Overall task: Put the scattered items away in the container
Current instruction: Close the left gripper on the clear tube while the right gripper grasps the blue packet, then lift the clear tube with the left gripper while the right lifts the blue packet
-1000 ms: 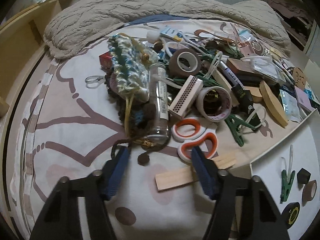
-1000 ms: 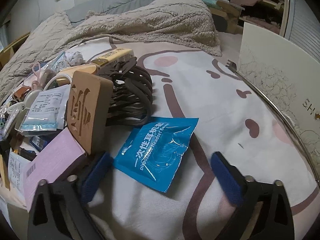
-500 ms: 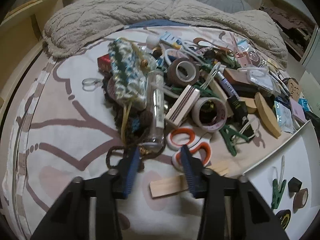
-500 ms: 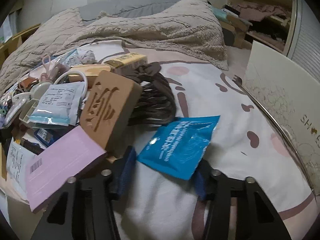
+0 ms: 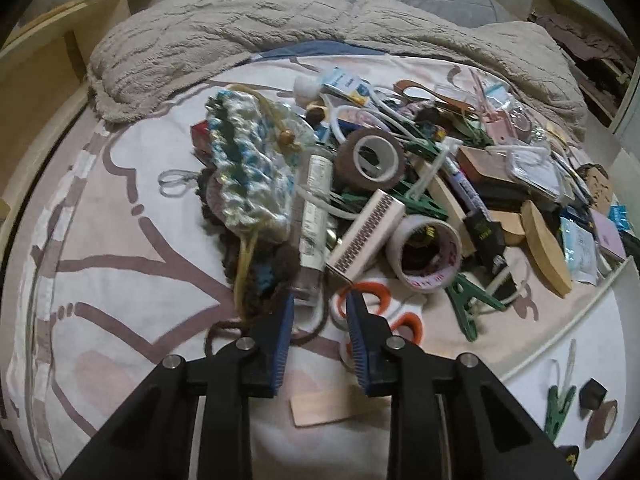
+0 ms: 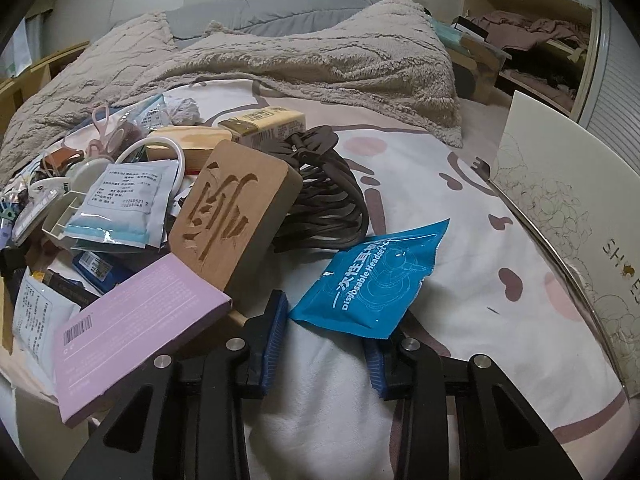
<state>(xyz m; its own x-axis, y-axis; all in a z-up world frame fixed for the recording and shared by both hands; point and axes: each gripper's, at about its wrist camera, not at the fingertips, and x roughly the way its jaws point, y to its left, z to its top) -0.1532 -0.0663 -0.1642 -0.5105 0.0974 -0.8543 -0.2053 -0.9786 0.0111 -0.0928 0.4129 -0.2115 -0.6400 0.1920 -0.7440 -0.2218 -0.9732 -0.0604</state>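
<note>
Beneath both tongs, a pink-patterned bedsheet (image 5: pixel 120 240) is spread, a beige blanket (image 6: pixel 320 52) heaped beyond. The left gripper (image 5: pixel 320 312), just narrowed, brackets a clear bottle's (image 5: pixel 314 216) base; contact cannot be told. The right gripper (image 6: pixel 332 320), just closing, flanks the blue headset-cover packet (image 6: pixel 372 276). A white container (image 5: pixel 580 380) is seen rightward.

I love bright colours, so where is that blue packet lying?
In the right claw's view, the blue packet lies on the bedsheet just ahead of the claw, right of the carved wooden block.
</note>
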